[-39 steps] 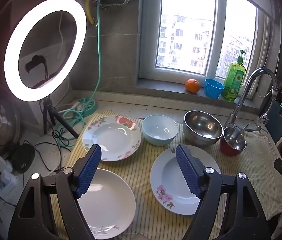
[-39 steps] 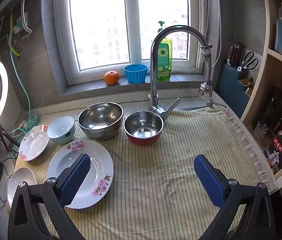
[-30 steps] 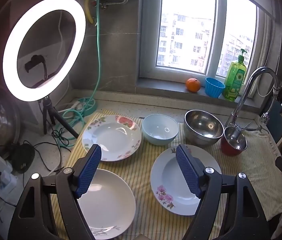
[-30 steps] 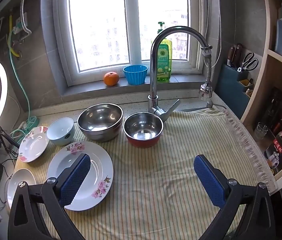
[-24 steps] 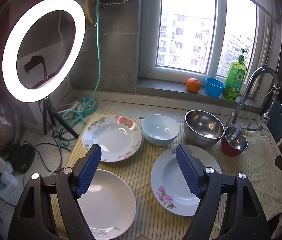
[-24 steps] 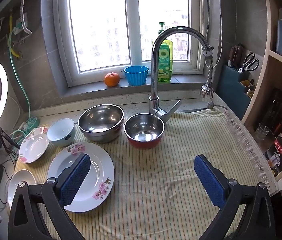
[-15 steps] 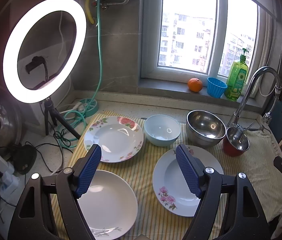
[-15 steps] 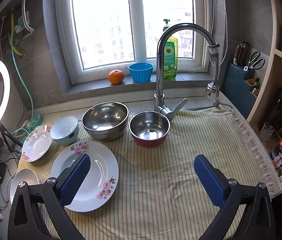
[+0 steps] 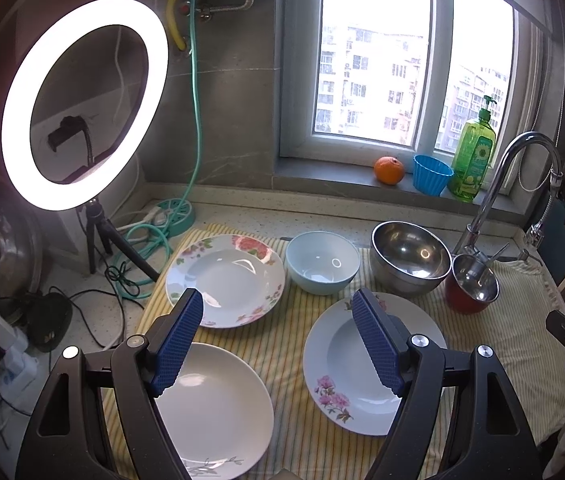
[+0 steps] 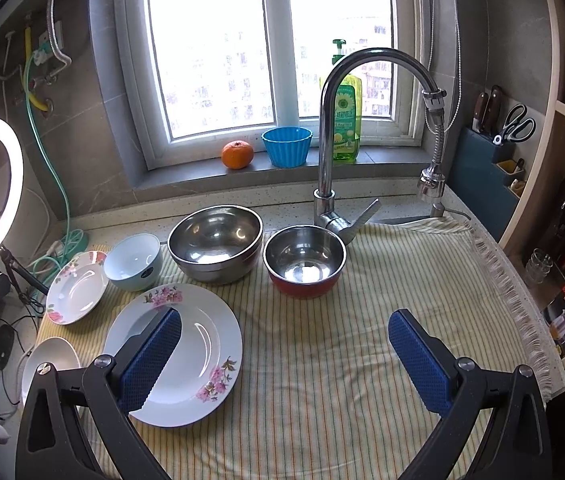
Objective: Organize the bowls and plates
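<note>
So the worktop [image 10: 394, 204] has a striped cloth [image 10: 342, 360] spread over it with everything laid out on top. Biggest piece is the steel bowl [image 10: 215, 242], with a red-sided steel bowl [image 10: 304, 260] just beside it near the faucet [image 10: 328, 152]. Then three plates: pink-flower plate [image 10: 202, 344] up front, rose-rim plate [image 9: 224, 280] further back, plain white plate [image 9: 210, 412] nearest the left side. A small pale blue bowl [image 9: 322, 266] sits between the rose-rim plate and the steel bowl. Left gripper [image 9: 278, 344] and right gripper [image 10: 282, 360] both hover with jaws spread wide, nothing in them.
</note>
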`<state>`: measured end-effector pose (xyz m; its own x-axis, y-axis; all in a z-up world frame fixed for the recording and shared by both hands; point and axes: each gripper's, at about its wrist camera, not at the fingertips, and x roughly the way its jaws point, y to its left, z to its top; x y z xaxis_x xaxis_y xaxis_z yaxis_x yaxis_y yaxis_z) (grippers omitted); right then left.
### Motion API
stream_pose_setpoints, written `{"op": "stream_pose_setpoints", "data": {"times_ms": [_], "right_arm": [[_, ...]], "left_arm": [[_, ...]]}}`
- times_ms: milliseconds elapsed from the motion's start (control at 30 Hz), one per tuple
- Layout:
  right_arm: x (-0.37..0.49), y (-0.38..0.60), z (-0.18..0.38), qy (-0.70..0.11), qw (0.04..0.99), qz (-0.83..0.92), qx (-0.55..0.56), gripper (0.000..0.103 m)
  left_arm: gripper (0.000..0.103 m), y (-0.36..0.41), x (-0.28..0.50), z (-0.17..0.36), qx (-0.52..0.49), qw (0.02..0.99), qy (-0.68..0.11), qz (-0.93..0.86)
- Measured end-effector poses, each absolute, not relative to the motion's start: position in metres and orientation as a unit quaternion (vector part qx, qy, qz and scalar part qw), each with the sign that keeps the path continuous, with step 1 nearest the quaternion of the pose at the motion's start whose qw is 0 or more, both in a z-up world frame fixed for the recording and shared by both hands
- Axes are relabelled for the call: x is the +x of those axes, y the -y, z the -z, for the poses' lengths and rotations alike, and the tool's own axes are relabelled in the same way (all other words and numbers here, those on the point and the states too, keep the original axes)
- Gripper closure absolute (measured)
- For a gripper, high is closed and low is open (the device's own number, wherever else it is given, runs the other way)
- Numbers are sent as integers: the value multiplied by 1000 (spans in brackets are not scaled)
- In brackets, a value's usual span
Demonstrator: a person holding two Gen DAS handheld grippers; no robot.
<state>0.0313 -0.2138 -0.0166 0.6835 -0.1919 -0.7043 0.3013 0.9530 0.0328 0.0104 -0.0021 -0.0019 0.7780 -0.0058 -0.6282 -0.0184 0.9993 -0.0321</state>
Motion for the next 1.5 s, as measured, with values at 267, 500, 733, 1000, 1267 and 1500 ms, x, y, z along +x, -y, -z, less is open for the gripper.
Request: {"op": "stream_pose_setpoints", "data": {"times_ms": [267,500,733,1000,1267,1500], "right_arm": [[33,212,16,-376,914,134,71,1],[36,213,17,-379,913,134,72,0],[38,212,19,-380,913,131,69,0],[39,212,20,-382,912,130,70,0],[40,213,22,-384,911,129,71,1],[41,214,25,-389,909,130,73,0]], "left_arm": [[26,3,11,2,-18,943,-333,-4],[26,4,12,2,-18,942,-334,-2],[26,5,13,3,-19,942,-335,-2],[26,5,14,4,-18,942,-335,0],[26,7,16,5,-17,942,-335,1],[26,9,16,5,-15,942,-335,1]]}}
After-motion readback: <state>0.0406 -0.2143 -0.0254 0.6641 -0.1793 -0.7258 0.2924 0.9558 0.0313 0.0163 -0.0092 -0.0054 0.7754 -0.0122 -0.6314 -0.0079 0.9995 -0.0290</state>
